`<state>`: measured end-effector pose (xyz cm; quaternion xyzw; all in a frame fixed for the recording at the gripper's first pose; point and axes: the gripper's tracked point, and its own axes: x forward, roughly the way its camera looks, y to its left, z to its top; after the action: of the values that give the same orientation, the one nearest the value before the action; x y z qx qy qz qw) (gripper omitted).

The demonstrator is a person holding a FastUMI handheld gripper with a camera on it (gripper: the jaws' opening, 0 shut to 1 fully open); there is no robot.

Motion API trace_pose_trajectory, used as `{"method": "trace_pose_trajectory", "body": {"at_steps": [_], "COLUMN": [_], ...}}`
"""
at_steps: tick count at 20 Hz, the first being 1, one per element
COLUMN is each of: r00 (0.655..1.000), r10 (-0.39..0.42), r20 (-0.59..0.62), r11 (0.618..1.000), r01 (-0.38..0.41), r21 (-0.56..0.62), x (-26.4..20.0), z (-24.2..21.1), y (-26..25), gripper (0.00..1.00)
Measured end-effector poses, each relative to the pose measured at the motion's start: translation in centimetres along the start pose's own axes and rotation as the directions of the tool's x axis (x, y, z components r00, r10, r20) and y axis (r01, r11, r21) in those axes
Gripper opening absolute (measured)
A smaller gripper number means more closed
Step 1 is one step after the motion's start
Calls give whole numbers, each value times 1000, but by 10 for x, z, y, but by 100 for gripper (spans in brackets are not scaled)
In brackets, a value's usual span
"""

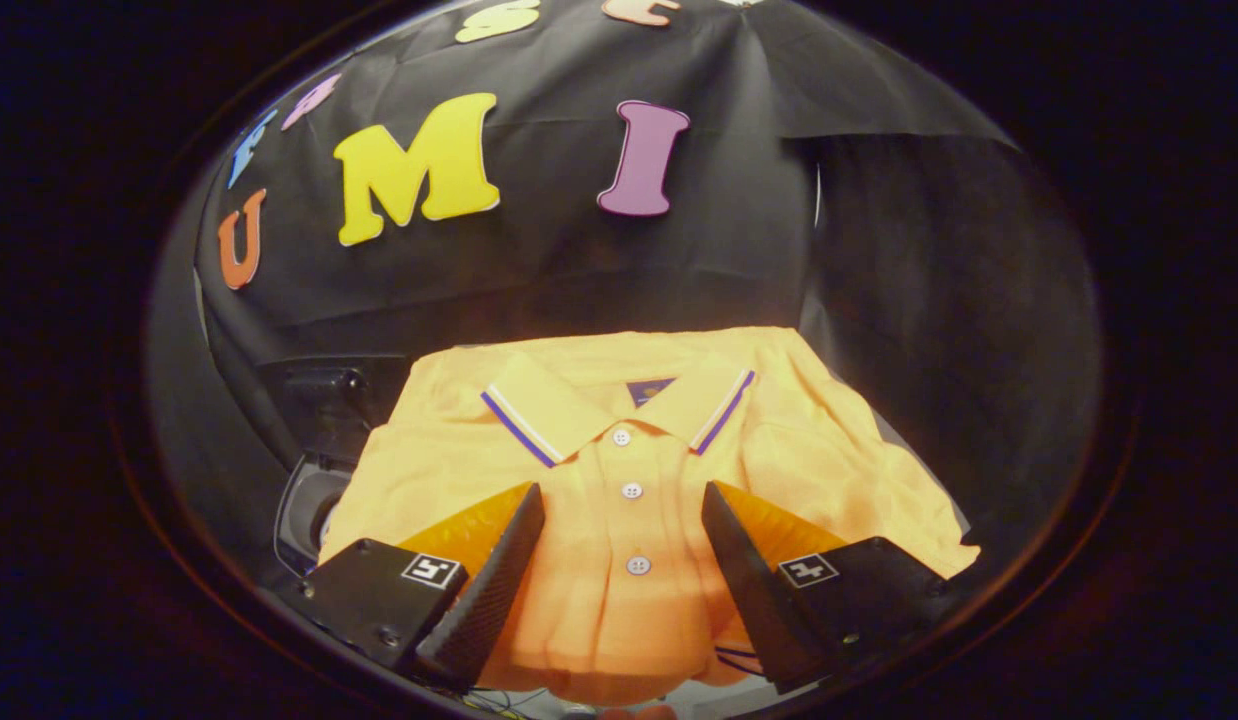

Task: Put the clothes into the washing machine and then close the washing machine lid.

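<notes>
Orange polo shirt (629,500) lies spread flat, collar (619,405) away from the gripper (624,520), button placket running straight toward it. Collar edges carry dark and white stripes; three white buttons (631,490) show down the placket.

Jaws wide apart, hovering over the shirt: one finger on each side of the placket, the lower two buttons between them. Cannot tell whether the fingertips touch the cloth. Nothing is gripped.

Left of the shirt, partly under its sleeve edge, sits a dark machine part with a rounded opening (314,500), probably the washing machine; too dim to confirm.
</notes>
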<state>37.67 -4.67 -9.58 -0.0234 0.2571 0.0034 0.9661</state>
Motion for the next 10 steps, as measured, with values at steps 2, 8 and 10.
{"method": "trace_pose_trajectory", "body": {"at_steps": [2, 8, 10], "r00": [1000, 998, 996], "r10": [-6, 16, -1], "r20": [-15, -59, -88], "r11": [1000, 999, 999], "r01": [5, -14, 5], "r21": [-11, 42, 38], "x": [0, 0, 2], "z": [-1, 6, 7], "y": [0, 1, 4], "gripper": [100, 48, 17]}}
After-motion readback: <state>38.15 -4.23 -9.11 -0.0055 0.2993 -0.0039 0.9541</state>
